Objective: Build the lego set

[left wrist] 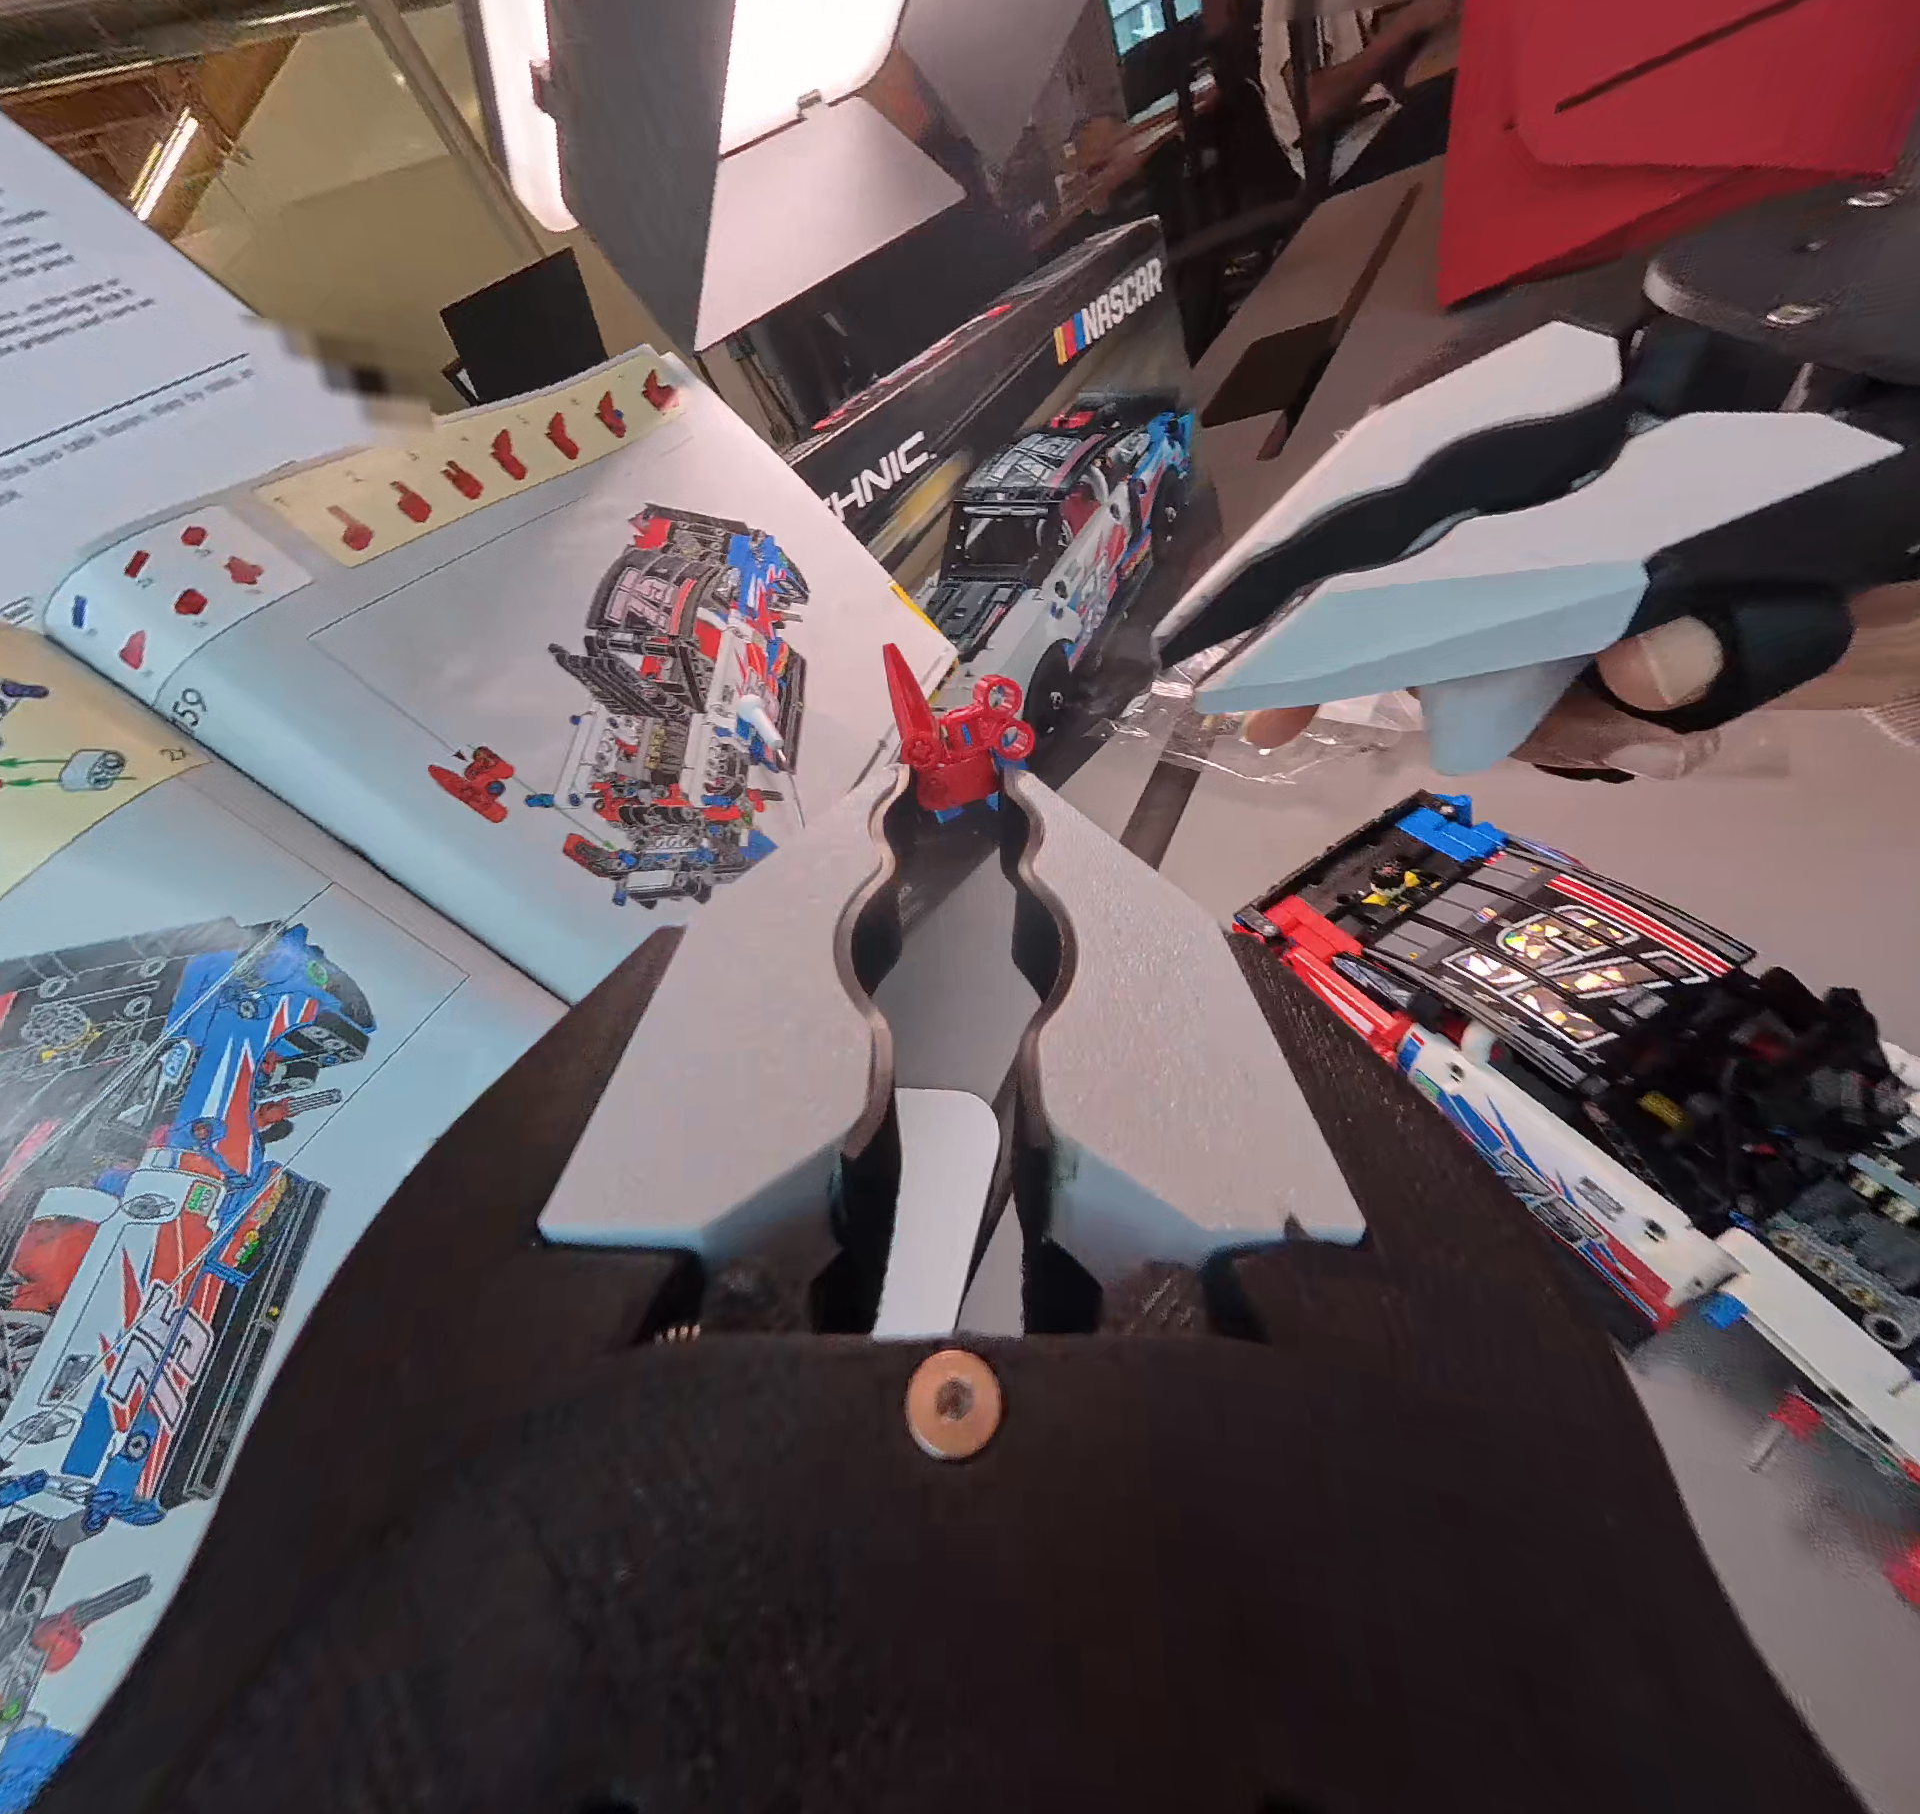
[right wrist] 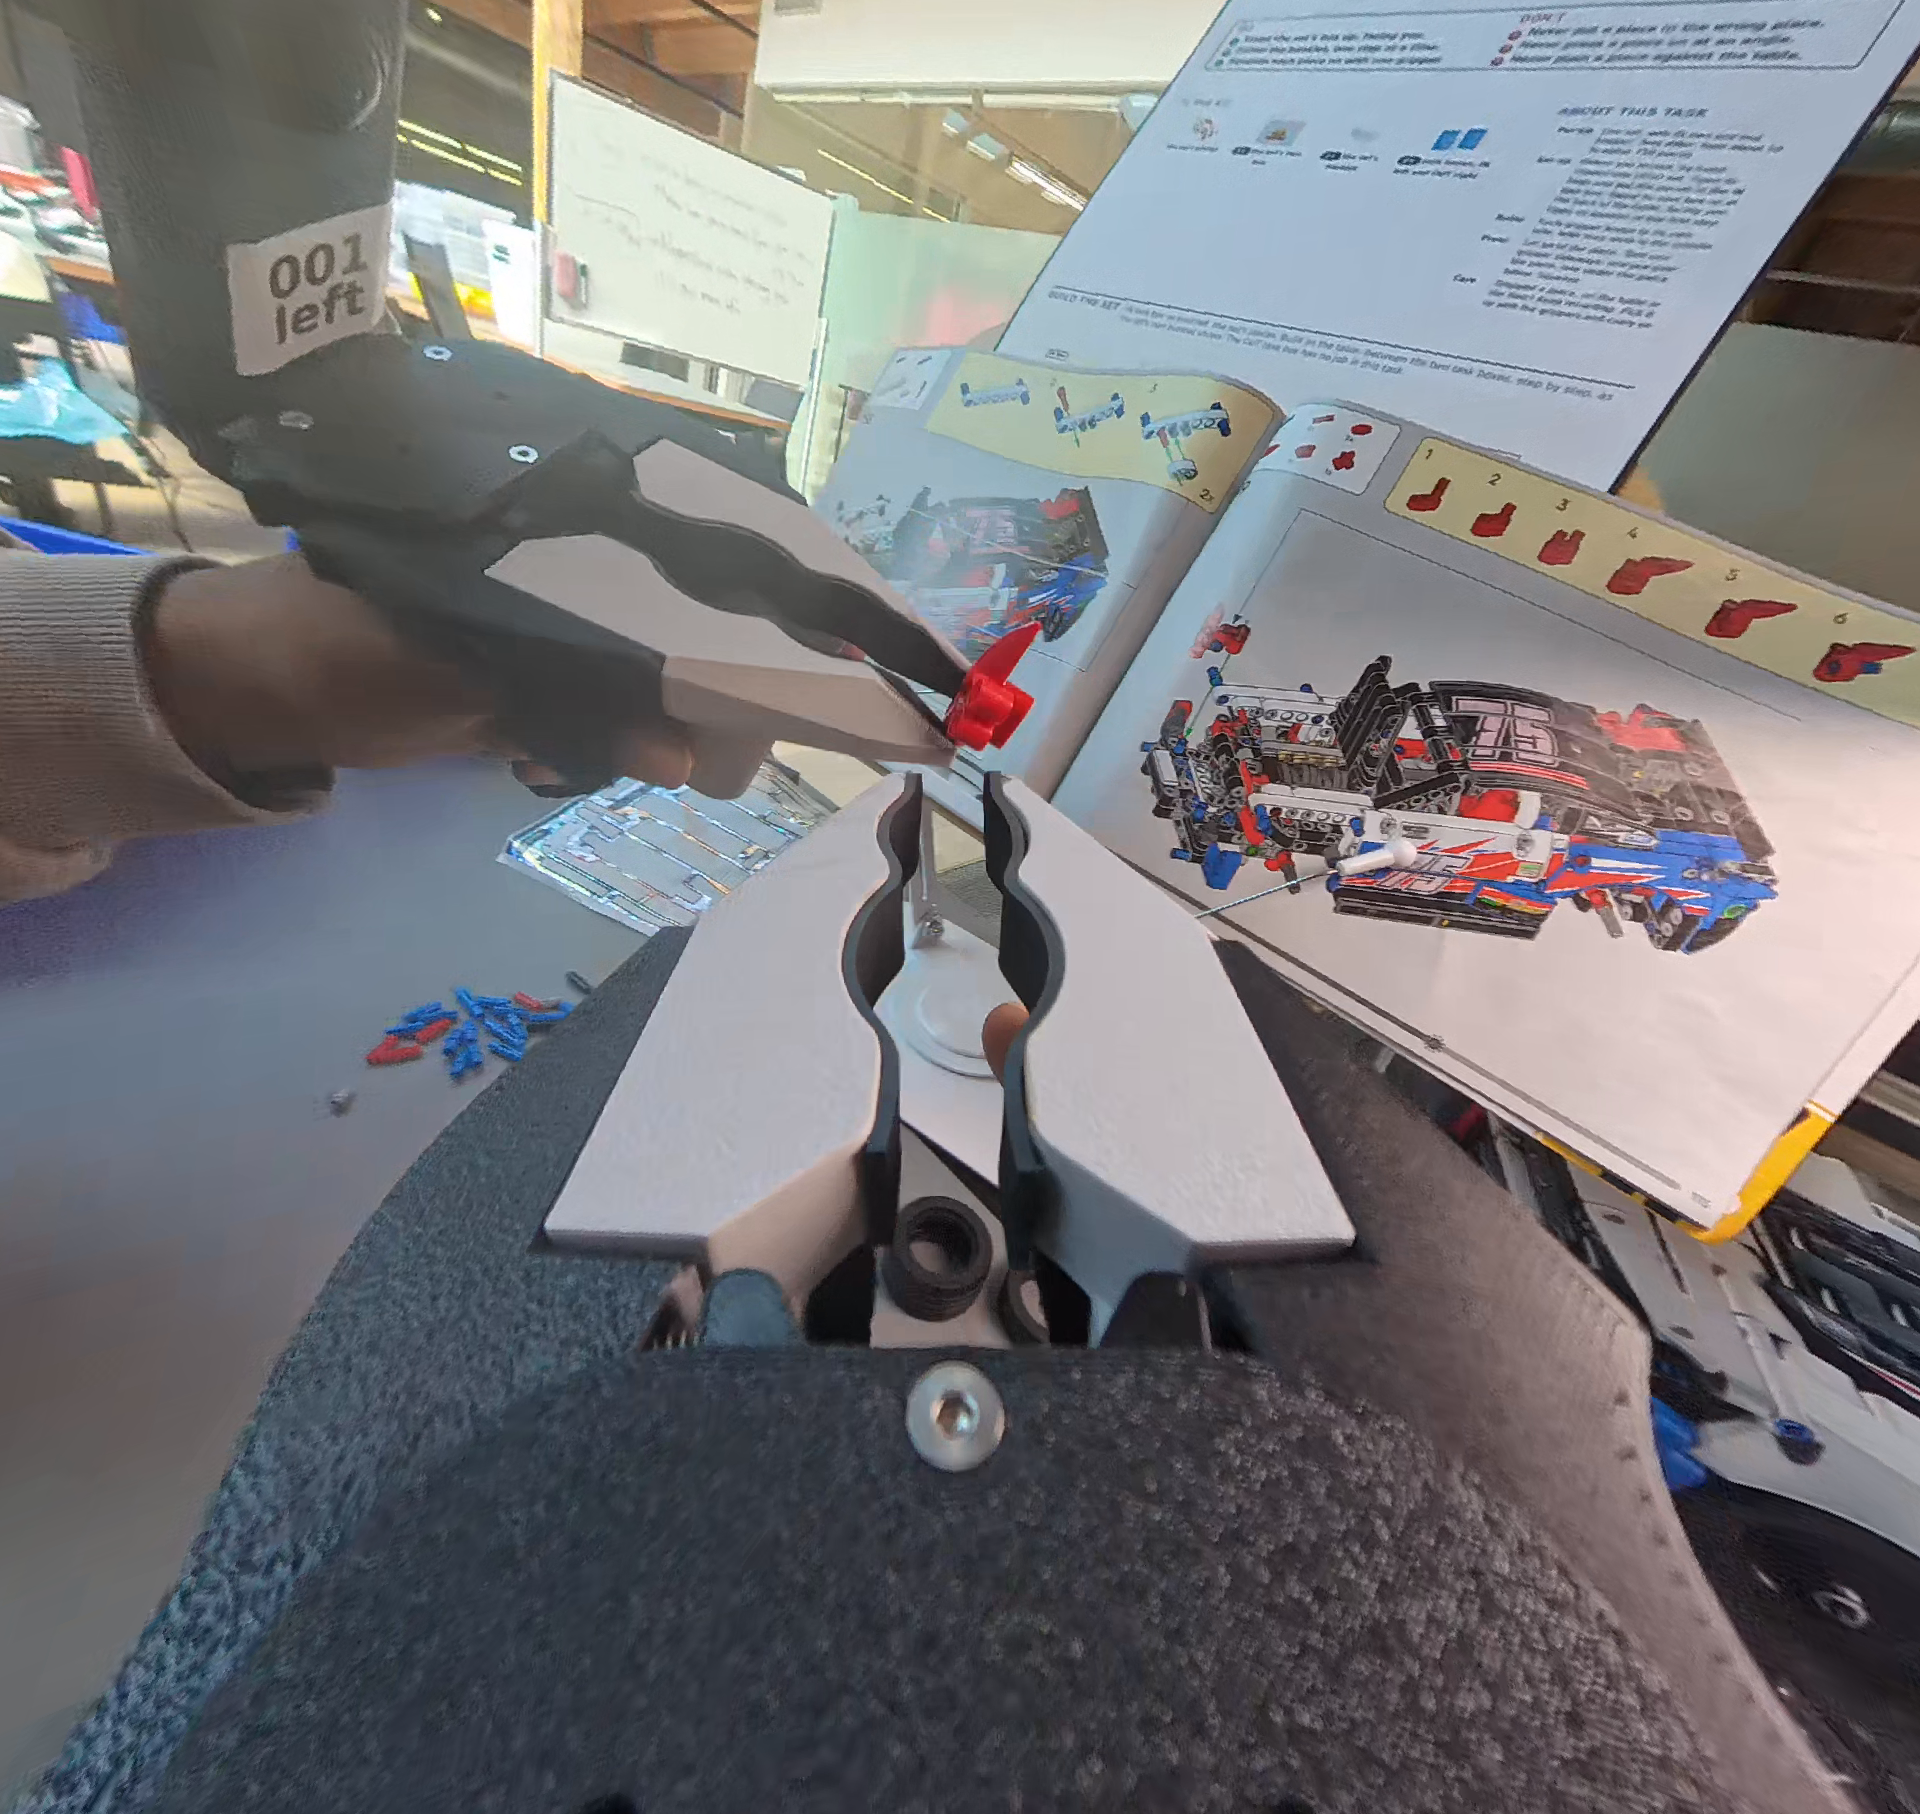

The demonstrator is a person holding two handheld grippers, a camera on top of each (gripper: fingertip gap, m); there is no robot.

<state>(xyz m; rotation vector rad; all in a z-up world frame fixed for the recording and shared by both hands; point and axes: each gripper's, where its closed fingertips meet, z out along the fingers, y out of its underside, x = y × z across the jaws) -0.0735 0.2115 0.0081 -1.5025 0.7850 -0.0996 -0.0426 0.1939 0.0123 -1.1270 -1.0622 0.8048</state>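
My left gripper (left wrist: 958,775) is shut on a small red Lego sub-assembly (left wrist: 961,730) with a blue piece at its base and a red pointed panel sticking up. It is held in the air in front of the open instruction booklet (left wrist: 499,684). In the right wrist view the left gripper (right wrist: 951,720) holds the same red piece (right wrist: 987,699) just above and beyond my right gripper (right wrist: 953,783). The right gripper's fingers stand a narrow gap apart with nothing between them. It also shows in the left wrist view (left wrist: 1179,663). The partly built race car (left wrist: 1538,1016) lies at the lower right.
The set's box (left wrist: 1039,455) stands behind the booklet. A printed task sheet (right wrist: 1455,154) leans behind the booklet (right wrist: 1455,788). Loose blue and red pins (right wrist: 468,1026) and a clear sheet (right wrist: 655,850) lie on the grey table. A hand (right wrist: 312,684) grips the left tool. Both grippers' tips are roughly 20 centimeters from the partly built race car (left wrist: 1538,1016).
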